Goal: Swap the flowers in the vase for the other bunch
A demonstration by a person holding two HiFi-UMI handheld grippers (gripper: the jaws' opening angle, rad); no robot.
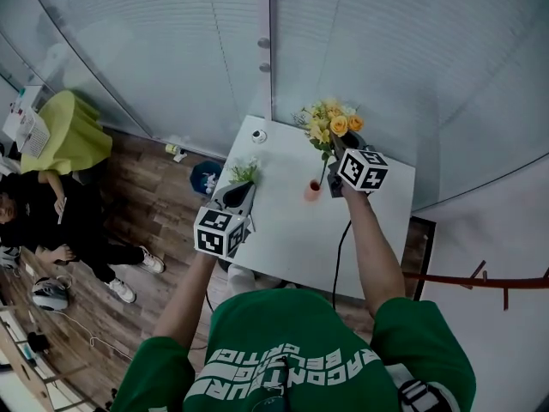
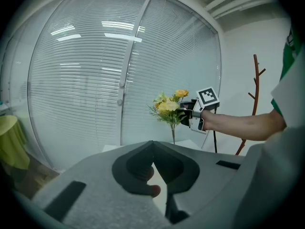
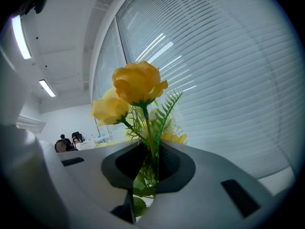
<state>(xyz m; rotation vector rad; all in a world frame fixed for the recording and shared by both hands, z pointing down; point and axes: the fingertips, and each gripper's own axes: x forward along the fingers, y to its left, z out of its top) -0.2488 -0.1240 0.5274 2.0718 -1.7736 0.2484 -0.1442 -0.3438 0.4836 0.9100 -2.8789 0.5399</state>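
- My right gripper (image 3: 148, 162) is clamped on the stems of the yellow bunch (image 1: 333, 124), and the blooms stand upright above the closed jaws.
- The thin stem runs down to the small red vase (image 1: 312, 190) on the white table (image 1: 300, 234). I cannot tell whether its end is clear of the mouth.
- My left gripper (image 2: 153, 162) has its jaws together at the tips, with no stem between them. The other bunch (image 1: 244, 172), white and green, sits near the table's left edge, just beyond those tips.
- Step in hand, as I judge it: drawing the yellow bunch out. I should lift straight up along the stem, because a sideways pull could tip the narrow vase.
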